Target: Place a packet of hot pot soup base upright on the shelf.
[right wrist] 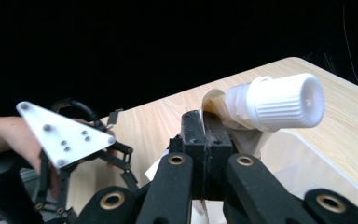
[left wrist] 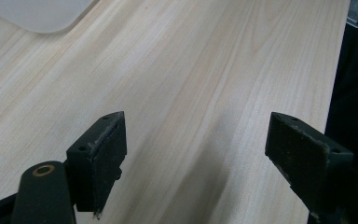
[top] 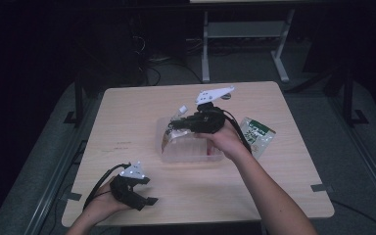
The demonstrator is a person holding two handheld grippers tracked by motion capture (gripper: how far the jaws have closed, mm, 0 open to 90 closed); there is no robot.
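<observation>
Right tongs (right wrist: 205,135) were clamped shut on the soft white pouch with a ribbed screw cap (right wrist: 279,102), held over the clear plastic tub (top: 191,152) at mid-surface. Left tongs (left wrist: 196,149) gaped empty at seven o'clock. We judged transfer underway; next, carry it clear.
</observation>
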